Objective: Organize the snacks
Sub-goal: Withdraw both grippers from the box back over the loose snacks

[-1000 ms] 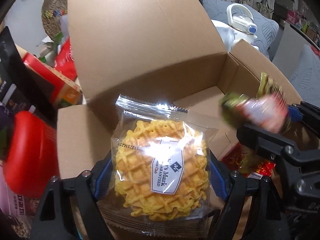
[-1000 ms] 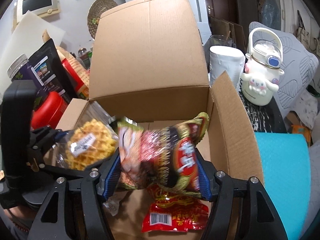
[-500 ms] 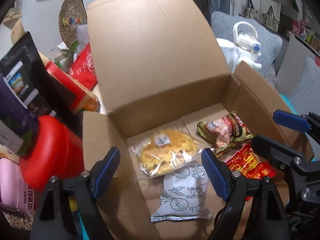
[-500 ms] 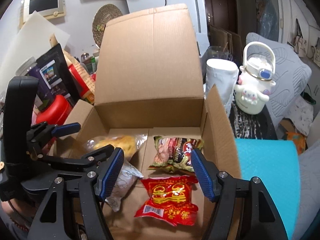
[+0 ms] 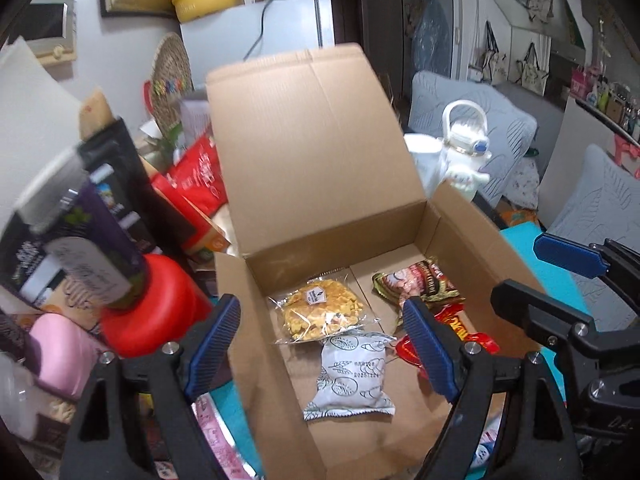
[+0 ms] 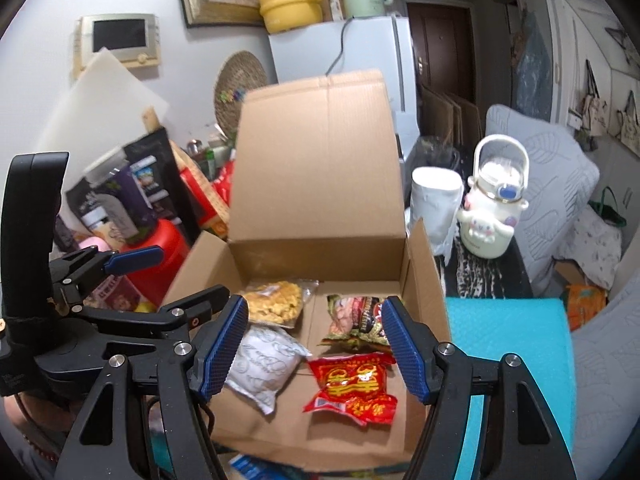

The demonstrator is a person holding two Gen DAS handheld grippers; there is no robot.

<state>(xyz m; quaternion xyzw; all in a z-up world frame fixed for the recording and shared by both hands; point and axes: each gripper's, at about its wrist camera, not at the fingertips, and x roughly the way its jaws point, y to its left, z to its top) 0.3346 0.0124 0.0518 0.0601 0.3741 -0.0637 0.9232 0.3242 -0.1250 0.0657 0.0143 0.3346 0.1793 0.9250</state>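
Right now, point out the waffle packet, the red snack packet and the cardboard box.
waffle packet [image 5: 318, 312], left wrist view, on the yellow waffle under the clear wrap.
red snack packet [image 6: 352, 386], right wrist view, on its printed front.
cardboard box [image 6: 316, 152], right wrist view, on the raised lid flap.

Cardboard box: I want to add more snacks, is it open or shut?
Open: the cardboard box has its lid flap standing up, four snack packets visible inside.

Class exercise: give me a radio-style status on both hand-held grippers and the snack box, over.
Left hand-held gripper open, empty. Right hand-held gripper open, empty. Four snack packets lie in the cardboard box: waffle, white packet, brown packet, red packet. Nothing blocking, over.
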